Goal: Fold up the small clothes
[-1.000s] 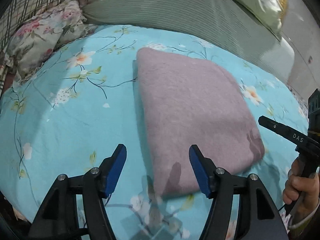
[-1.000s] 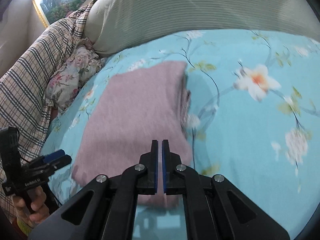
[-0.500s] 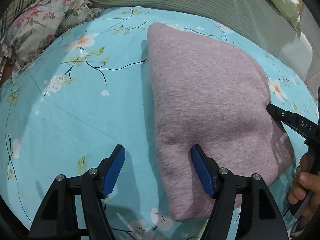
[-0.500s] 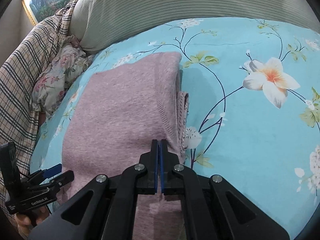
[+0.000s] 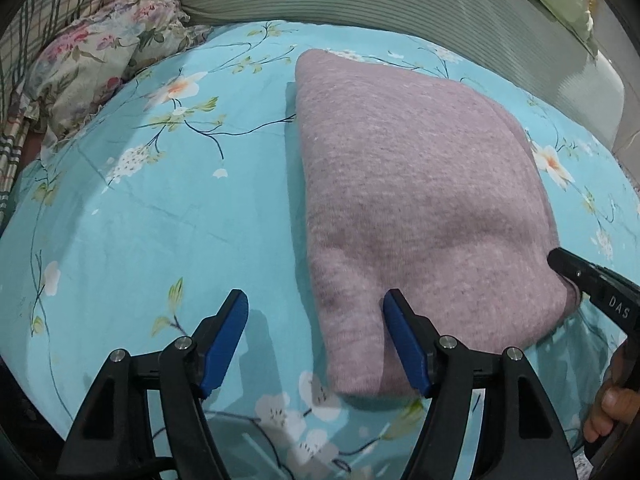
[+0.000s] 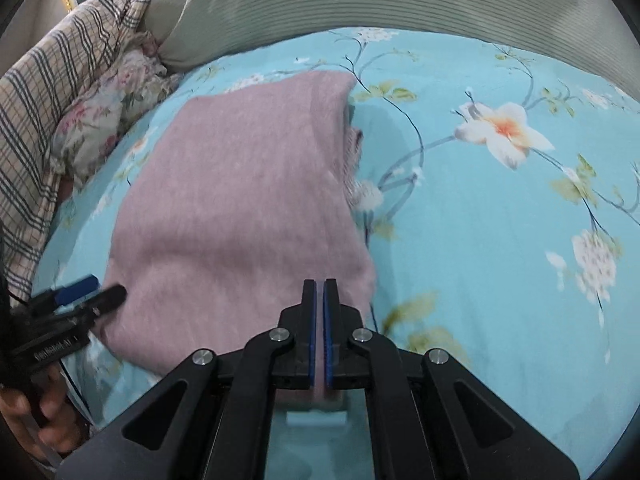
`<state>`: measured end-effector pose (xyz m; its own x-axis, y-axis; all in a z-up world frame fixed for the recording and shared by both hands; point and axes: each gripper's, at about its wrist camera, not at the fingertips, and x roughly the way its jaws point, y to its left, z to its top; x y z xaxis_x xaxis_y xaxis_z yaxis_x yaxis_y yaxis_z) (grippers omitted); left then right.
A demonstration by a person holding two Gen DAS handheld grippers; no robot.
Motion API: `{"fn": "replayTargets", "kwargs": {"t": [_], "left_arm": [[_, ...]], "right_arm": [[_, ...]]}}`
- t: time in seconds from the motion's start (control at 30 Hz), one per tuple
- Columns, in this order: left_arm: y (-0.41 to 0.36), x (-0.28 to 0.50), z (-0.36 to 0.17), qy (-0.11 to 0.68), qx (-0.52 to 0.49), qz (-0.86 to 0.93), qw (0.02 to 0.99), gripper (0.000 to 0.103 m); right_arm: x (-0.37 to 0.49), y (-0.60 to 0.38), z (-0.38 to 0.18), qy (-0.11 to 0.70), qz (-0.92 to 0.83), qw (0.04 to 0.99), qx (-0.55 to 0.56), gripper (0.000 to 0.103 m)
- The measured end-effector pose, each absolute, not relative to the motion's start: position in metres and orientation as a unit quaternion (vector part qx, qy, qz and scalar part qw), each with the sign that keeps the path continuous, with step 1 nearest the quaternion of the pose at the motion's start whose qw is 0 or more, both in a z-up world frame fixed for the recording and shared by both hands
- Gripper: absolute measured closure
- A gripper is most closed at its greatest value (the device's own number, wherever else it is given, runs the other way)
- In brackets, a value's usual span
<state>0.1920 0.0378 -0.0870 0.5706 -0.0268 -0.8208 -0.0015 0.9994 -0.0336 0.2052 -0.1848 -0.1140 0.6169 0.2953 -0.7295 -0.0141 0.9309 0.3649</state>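
Two grippers are positioned at the near edge of a folded mauve garment (image 5: 420,200) laid on a turquoise floral bedsheet (image 5: 160,220). The right gripper (image 6: 319,292) is clamped on a fold of the garment, pink cloth being visible between its pads. The left gripper (image 5: 314,312) is held apart, straddling the garment's near left corner. Beyond, a floral pillow (image 5: 92,60) and a green ribbed bolster (image 5: 400,4) are seen.

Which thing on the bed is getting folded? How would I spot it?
Find the turquoise flowered bedsheet in front of the striped green pillow. In its middle lies the folded garment: plain, fuzzy, dusty pink, with no pattern, unlike the flowery cushion and checked blanket nearby.
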Motion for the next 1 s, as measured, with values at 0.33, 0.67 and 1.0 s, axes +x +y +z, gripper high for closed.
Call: {"fn": "replayTargets", "kwargs": {"t": [0.33,0.67,1.0], "left_arm": [[0.044,0.165,-0.071,0.445,-0.014,0.001,0.895,0.028],[0.049,0.141,-0.067,0.440,0.005,0.024,0.898,0.025],[0.054,0.130,-0.068,0.442,0.015,0.031,0.897,0.024]], "right_arm": [[0.176,-0.189,-0.089,0.400,0.093,0.895,0.176,0.099],[0.154,-0.187,-0.087,0.403,0.102,0.891,0.183,0.098],[0.131,-0.183,-0.087,0.391,0.103,0.899,0.170,0.039]]}}
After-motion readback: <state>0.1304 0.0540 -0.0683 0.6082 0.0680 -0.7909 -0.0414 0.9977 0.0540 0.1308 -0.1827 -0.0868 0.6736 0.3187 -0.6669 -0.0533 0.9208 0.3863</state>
